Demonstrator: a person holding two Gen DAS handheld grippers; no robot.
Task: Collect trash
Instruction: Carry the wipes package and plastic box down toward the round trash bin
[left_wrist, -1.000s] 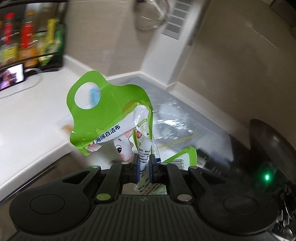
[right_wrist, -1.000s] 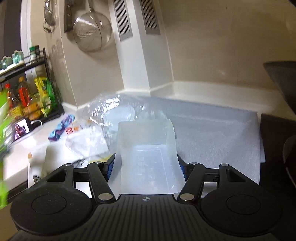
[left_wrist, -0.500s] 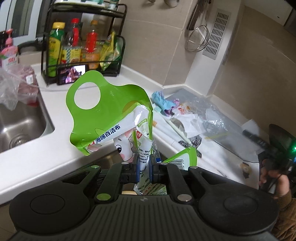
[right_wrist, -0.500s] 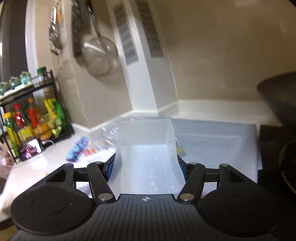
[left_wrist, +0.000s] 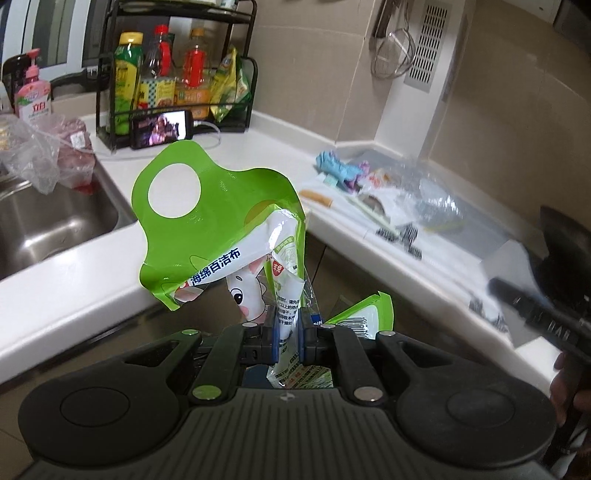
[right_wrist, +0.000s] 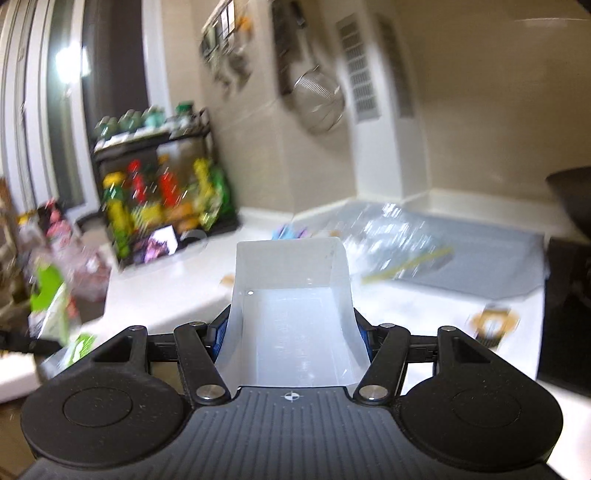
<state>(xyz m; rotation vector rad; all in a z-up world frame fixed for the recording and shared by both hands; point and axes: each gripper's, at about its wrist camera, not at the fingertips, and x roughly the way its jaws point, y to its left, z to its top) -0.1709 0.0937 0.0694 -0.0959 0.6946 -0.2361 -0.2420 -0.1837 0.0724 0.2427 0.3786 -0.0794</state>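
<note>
Crumpled green/white wrapper (left_wrist: 221, 236) w/ round cutout.

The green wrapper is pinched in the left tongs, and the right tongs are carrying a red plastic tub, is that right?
Nearly. The green wrapper is indeed pinched in the left tongs, but the tub held in the right tongs is not red. It is a translucent white plastic tub, empty inside, as the right wrist view shows.

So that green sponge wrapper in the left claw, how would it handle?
The green wrapper looks light and floppy: it curls and creases above the left claw. Its glossy film is probably slippery, though the pinch appears secure.
</note>
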